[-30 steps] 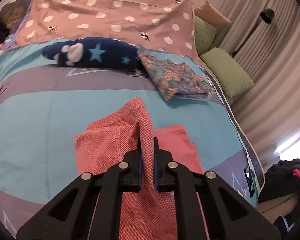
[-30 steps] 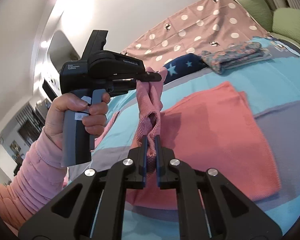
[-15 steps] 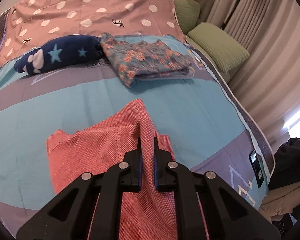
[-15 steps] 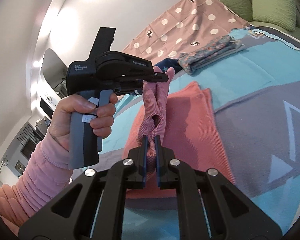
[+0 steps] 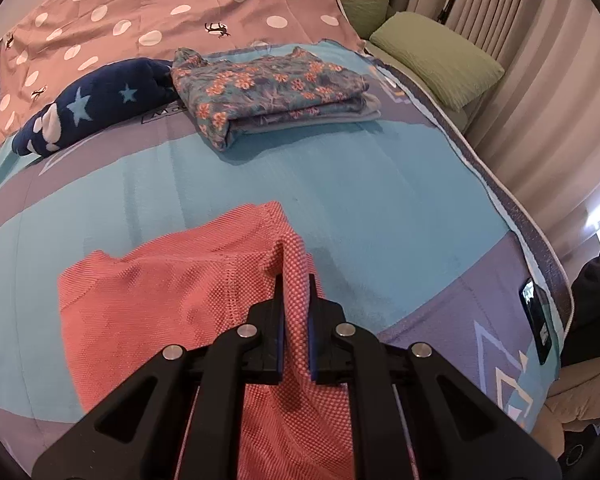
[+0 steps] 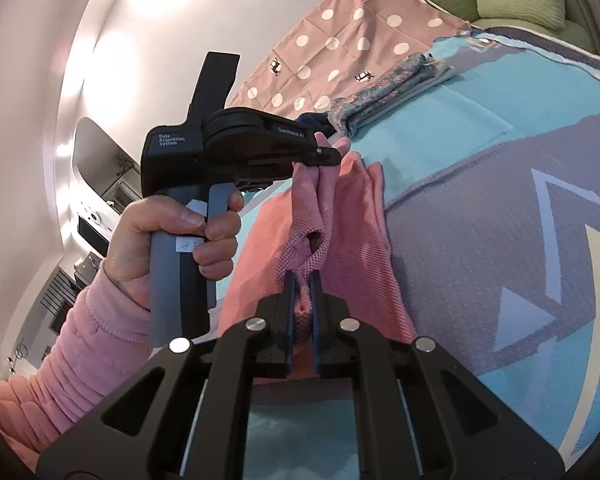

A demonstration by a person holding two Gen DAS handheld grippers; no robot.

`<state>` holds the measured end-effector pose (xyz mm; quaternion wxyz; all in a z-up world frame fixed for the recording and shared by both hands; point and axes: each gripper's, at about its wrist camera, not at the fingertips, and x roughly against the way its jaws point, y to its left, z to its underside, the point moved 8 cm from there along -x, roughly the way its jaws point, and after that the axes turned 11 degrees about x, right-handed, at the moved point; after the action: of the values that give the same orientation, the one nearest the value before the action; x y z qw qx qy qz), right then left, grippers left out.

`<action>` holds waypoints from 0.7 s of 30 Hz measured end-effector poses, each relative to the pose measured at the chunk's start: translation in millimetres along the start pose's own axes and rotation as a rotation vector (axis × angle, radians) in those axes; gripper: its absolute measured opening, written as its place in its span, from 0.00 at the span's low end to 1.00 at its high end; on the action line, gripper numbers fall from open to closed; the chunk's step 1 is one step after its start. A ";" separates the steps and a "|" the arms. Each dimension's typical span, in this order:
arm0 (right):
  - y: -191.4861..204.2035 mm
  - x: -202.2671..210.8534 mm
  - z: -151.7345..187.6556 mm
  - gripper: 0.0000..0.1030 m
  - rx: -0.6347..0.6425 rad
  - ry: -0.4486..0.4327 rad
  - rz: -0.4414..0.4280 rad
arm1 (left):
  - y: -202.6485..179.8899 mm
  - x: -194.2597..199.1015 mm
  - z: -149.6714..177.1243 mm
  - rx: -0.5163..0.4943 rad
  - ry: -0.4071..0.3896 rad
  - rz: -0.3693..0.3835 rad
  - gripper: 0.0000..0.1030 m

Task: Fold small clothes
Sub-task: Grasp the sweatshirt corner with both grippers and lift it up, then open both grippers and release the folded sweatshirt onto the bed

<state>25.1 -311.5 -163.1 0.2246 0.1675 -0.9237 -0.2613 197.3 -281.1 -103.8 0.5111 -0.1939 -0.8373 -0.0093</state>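
Left gripper [image 5: 295, 280]: clamped on coral garment [image 5: 160, 300], carried closer to the bed since a second ago.
Floral folded pile [image 5: 272, 92]: looms larger, nearer.
Right gripper [image 6: 300, 276]: pinching garment's other edge, lower than before.
Garment: draped on blue bedspread [image 5: 380, 200].

Left gripper [image 5: 295, 280]: black two-finger tool, jaws closed on a ridge of the coral knit garment [image 5: 160, 292], pitched steeply downward in its own wrist view. In the right wrist view the same gripper [image 6: 326, 158] shows side-on, its tips pinching the cloth from above.

Left hand [image 6: 172, 240]: wrapped round the grey pistol handle, fingers curled across the front, thumb along the side; pink ribbed sleeve [image 6: 88, 348] to the wrist.

Right gripper [image 6: 300, 280]: black, jaws closed on a bunched fold of the same garment, pointing shallowly downward. Right hand not visible.
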 end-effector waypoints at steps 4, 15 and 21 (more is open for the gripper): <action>-3.2 5.9 -1.6 0.06 -0.010 -0.010 0.003 | -7.5 -4.0 3.0 -0.002 0.007 0.008 0.08; -16.2 1.4 11.3 0.07 -0.031 0.043 0.042 | -15.6 -22.0 13.8 -0.054 0.016 -0.023 0.14; -29.7 7.6 11.5 0.21 -0.037 0.035 0.125 | -22.7 -11.1 10.5 -0.106 -0.053 -0.037 0.56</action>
<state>18.6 -334.1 -186.0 0.2595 0.1098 -0.9233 -0.2609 185.3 -303.3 -114.2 0.4775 -0.2052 -0.8523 -0.0582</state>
